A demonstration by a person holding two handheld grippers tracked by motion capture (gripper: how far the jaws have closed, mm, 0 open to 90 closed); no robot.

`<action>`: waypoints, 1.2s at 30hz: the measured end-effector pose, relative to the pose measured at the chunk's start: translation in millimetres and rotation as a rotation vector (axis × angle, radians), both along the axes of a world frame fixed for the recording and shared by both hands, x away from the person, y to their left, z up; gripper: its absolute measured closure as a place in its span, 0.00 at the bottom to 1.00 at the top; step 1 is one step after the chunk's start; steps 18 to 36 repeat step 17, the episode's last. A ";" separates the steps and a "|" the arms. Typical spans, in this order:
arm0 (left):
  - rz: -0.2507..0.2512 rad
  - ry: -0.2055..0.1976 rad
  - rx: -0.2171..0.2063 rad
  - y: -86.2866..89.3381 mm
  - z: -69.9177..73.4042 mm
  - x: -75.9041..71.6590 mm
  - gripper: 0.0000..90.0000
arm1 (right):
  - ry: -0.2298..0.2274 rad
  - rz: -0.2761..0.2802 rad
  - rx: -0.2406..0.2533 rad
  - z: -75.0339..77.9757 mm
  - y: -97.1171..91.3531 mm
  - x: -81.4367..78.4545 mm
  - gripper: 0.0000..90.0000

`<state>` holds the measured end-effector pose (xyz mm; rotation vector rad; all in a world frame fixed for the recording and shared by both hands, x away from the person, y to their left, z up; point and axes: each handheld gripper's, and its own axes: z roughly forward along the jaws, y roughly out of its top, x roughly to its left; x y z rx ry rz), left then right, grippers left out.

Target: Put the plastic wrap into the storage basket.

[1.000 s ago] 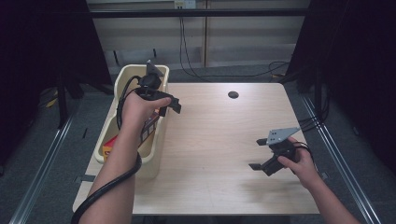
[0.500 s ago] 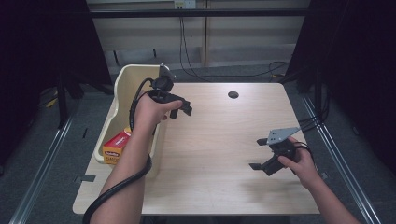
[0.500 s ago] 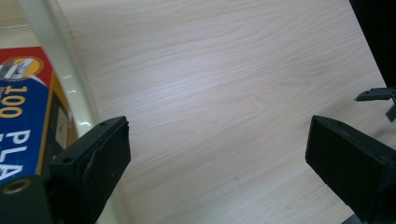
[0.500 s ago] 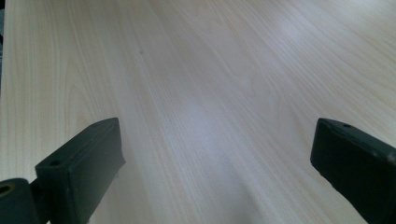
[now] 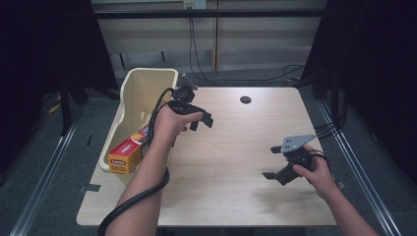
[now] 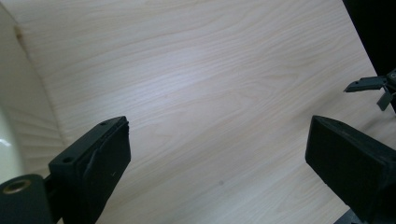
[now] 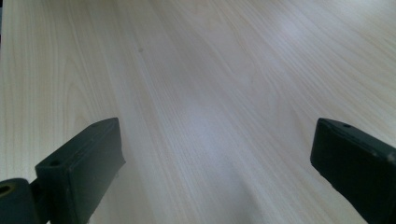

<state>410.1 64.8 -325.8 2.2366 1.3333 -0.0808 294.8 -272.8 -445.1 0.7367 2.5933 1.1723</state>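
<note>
My left gripper [image 5: 201, 123] hangs over the wooden table [image 5: 231, 196] just right of a cream bin [image 5: 129, 96]. It is open, and between its jaws lies bare wood [image 6: 217, 140]. A yellow, red and orange box [image 5: 129, 150] lies in the near end of the bin, behind my left forearm. At the right front of the table my right gripper [image 5: 272, 162] sits low, open, with nothing but tabletop between its jaws [image 7: 215, 140]. That right gripper [image 6: 373, 86] also shows far off in the left gripper view.
The bin's pale wall [image 6: 18, 107] stands close on the left in the left gripper view. A dark round hole [image 5: 245, 100] marks the far middle of the table. Metal rails and cables run on the floor around the table.
My left gripper has swung out from over the bin to the right, over the table, uncovering the box in the bin. The right gripper has stayed put.
</note>
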 end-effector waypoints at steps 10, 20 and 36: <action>-0.028 0.017 -0.027 -12.8 -18.1 -2.1 0.08 | 0.005 -0.006 -0.003 -2.9 -0.7 0.7 0.02; -0.040 0.015 -0.041 -19.4 -25.4 -2.7 0.08 | 0.009 -0.016 -0.004 -4.6 -2.5 1.7 0.02; -0.040 0.015 -0.041 -19.4 -25.4 -2.7 0.08 | 0.009 -0.016 -0.004 -4.6 -2.5 1.7 0.02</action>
